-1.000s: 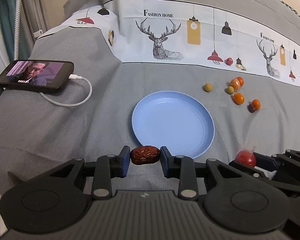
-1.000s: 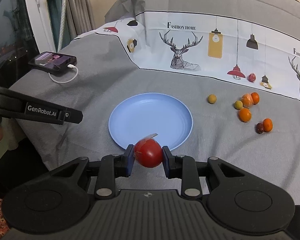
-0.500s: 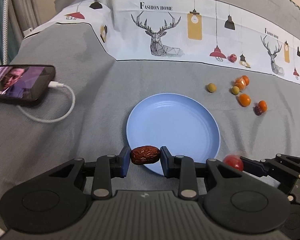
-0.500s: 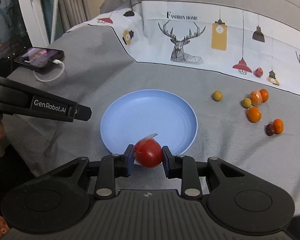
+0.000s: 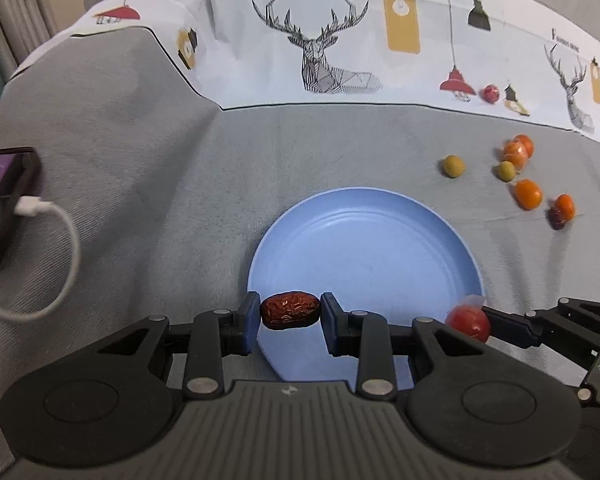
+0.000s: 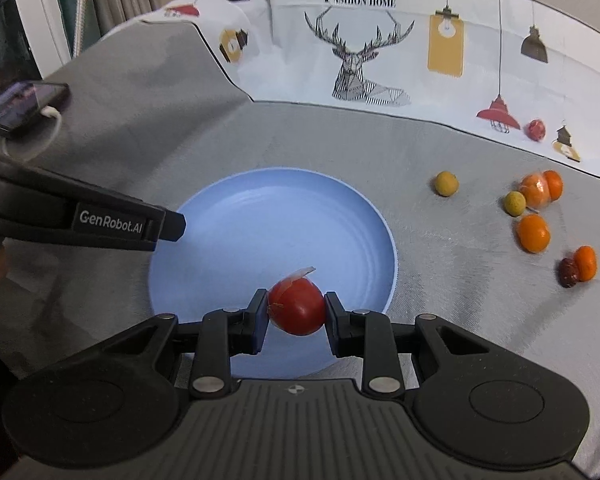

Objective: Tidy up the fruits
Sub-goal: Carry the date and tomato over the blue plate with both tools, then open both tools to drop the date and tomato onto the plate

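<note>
My left gripper [image 5: 290, 314] is shut on a wrinkled dark red date [image 5: 290, 311], held over the near left rim of the blue plate [image 5: 364, 240]. My right gripper [image 6: 297, 312] is shut on a round red fruit [image 6: 297, 307] with a bit of clear wrapper, held above the plate's [image 6: 260, 216] near part. In the left wrist view that red fruit [image 5: 468, 322] and the right gripper show at the plate's near right edge. In the right wrist view the left gripper's finger [image 6: 100, 220] reaches over the plate's left edge. The plate holds nothing.
Several small fruits lie on the grey bedspread right of the plate: orange ones [image 6: 533, 233], two yellow-green ones [image 6: 446, 183], a dark date [image 6: 568, 273] and a red one [image 6: 536, 129] on the printed band. A phone [image 5: 0, 200] with a white cable [image 5: 60, 240] lies far left.
Both grippers moved forward and down toward the plate, still holding their fruits; the plate looms larger and now lies under both sets of fingers. The phone slid toward the left edge of view.
</note>
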The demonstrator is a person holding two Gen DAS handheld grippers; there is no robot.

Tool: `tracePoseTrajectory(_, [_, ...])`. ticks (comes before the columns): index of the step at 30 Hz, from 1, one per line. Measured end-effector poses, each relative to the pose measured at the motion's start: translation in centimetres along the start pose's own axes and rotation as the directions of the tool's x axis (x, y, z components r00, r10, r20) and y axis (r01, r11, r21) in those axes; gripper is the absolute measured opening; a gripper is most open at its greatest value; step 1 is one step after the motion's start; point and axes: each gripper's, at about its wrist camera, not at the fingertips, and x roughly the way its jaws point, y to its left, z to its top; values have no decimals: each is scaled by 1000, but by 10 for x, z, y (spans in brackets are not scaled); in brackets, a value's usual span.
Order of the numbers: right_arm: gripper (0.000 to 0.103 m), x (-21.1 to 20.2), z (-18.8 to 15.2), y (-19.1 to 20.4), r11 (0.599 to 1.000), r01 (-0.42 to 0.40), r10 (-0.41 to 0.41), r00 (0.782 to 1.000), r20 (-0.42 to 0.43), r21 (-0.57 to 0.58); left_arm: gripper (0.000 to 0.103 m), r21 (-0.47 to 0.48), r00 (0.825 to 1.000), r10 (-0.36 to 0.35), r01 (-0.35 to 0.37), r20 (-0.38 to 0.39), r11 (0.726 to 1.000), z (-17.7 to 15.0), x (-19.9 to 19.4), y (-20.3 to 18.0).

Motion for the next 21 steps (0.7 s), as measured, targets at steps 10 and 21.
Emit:
tracePoseTrajectory(10, [40,35,3,-4,996,-57,51,993,-102,-62,55,33,1000,11,-10,-26,999,6,34,0])
tracePoseTrajectory(21, [97,-28,-1,1,995,-32,25,998,-65,-94,103,57,999,-2,-1,42,998,-14,-20,1])
